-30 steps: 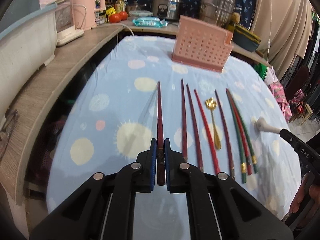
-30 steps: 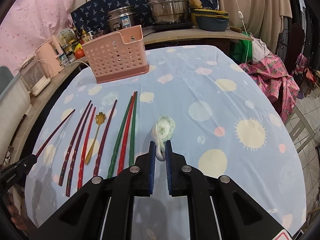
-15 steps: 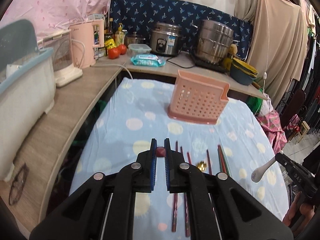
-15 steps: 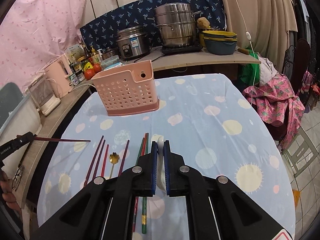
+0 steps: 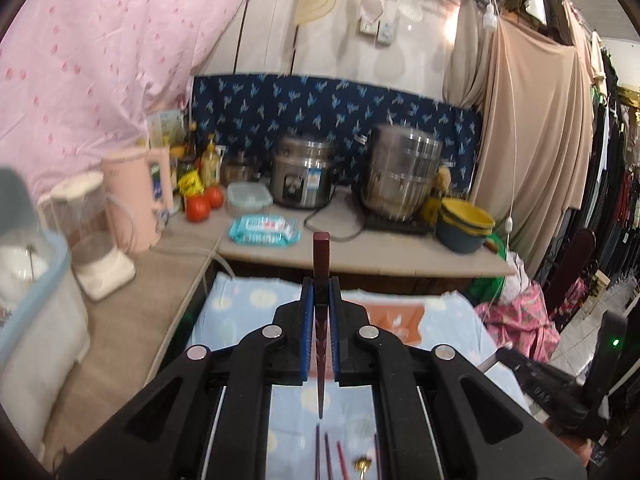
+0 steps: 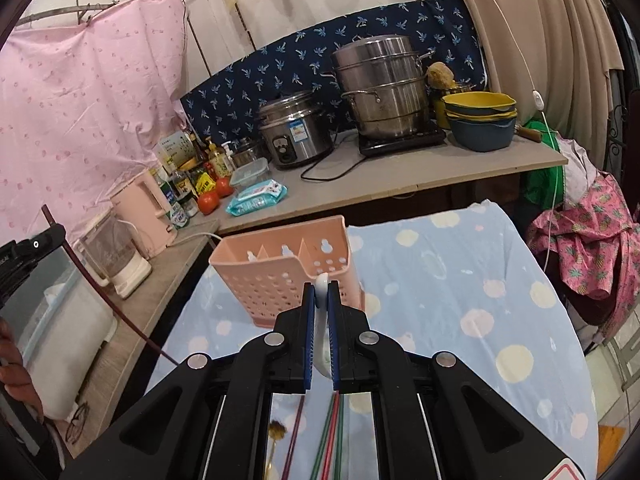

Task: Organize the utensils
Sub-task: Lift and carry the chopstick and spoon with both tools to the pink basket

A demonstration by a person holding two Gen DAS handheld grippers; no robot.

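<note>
My left gripper (image 5: 321, 284) is shut on a dark red chopstick (image 5: 321, 256) and holds it upright above the table, tip down. It also shows at the left of the right wrist view (image 6: 104, 300). My right gripper (image 6: 321, 288) is shut on a white ceramic spoon (image 6: 322, 344), raised just in front of the pink perforated utensil holder (image 6: 280, 276). Several chopsticks (image 6: 332, 432) and a gold spoon (image 6: 276, 430) lie on the blue spotted tablecloth (image 6: 460, 288) below.
A counter (image 6: 400, 184) behind the table carries a rice cooker (image 6: 294, 128), a steel steamer pot (image 6: 380, 88), yellow and blue bowls (image 6: 478, 120), tomatoes, bottles and a pink kettle (image 6: 144, 208). A white bin (image 5: 36, 304) stands at the left.
Both grippers have risen and tilted up. The left one has turned its chopstick from pointing forward to upright. The right one has carried the spoon close to the pink holder.
</note>
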